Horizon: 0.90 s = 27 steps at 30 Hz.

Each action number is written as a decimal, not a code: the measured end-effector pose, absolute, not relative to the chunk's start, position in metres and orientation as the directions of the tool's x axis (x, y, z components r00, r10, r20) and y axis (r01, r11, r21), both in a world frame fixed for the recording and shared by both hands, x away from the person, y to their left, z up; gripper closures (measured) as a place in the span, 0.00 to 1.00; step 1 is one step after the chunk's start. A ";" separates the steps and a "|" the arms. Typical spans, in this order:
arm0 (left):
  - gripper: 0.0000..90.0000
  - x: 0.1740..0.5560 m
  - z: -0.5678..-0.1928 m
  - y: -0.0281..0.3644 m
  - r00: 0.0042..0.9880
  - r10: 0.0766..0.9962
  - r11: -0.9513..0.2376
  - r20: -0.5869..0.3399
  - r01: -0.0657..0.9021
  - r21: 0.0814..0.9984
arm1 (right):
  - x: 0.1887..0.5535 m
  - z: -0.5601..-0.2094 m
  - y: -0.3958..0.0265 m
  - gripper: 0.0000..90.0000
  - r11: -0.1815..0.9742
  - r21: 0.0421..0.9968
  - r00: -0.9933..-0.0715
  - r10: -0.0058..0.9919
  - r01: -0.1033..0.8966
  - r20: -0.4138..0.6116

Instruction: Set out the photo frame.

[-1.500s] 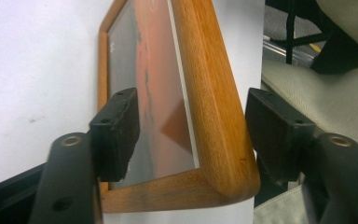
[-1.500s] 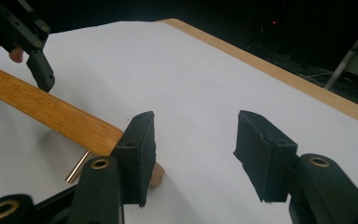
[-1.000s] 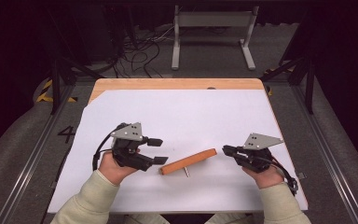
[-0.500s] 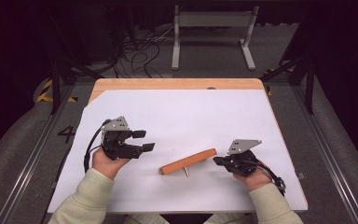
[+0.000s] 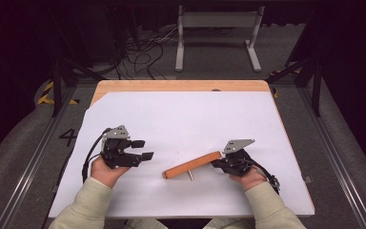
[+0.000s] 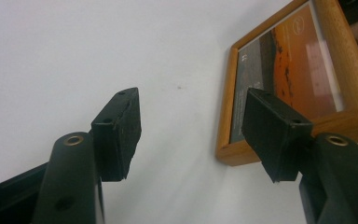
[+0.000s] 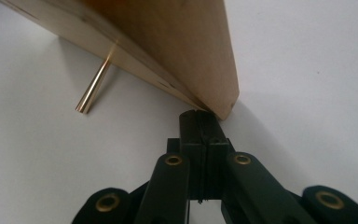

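A small wooden picture frame (image 5: pixel 192 164) with an orange picture stands on the white table top (image 5: pixel 190 114), propped by a thin brass peg (image 5: pixel 190 176) behind it. My left gripper (image 5: pixel 144 149) hovers left of the frame, open, with nothing between its jaws. In the left gripper view the frame's front (image 6: pixel 298 56) lies beyond the right jaw of the open gripper (image 6: pixel 193 135). My right gripper (image 5: pixel 215 163) is shut at the frame's right end. In the right gripper view its closed tips (image 7: pixel 199 123) meet the lower corner of the frame's bare wooden back (image 7: pixel 168 42), with the brass peg (image 7: pixel 95 88) to the left.
The white sheet covers a wooden table whose far edge (image 5: pixel 181 86) shows bare wood. Beyond it are a grey metal stand (image 5: pixel 217 28) and loose cables (image 5: pixel 143 52) on the dark floor. Rails run along both sides of the table.
Both hands have sunk toward the table. The left gripper has drawn left, away from the frame. The right gripper has slid left to the frame's right end. The frame has stayed put.
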<state>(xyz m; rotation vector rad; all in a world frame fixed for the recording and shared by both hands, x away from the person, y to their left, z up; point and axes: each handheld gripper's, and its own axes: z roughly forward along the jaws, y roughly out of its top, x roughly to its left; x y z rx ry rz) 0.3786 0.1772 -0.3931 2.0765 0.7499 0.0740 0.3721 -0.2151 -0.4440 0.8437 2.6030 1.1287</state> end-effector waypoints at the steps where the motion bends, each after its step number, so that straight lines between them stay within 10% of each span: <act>1: 0.42 0.378 -0.394 0.178 0.811 0.542 -0.413 -0.223 0.487 0.769 | 0.374 -0.444 -0.214 1.00 0.548 0.716 -0.821 0.568 0.432 0.059; 14: 0.56 0.373 -0.405 0.180 0.806 0.541 -0.466 -0.240 0.525 0.712 | 0.403 -0.447 -0.201 1.00 0.471 0.748 -0.778 0.621 0.468 0.095; 27: 0.99 0.369 -0.413 0.176 0.831 0.498 -0.539 -0.249 0.521 0.662 | 0.414 -0.445 -0.187 1.00 0.444 0.750 -0.739 0.669 0.490 0.086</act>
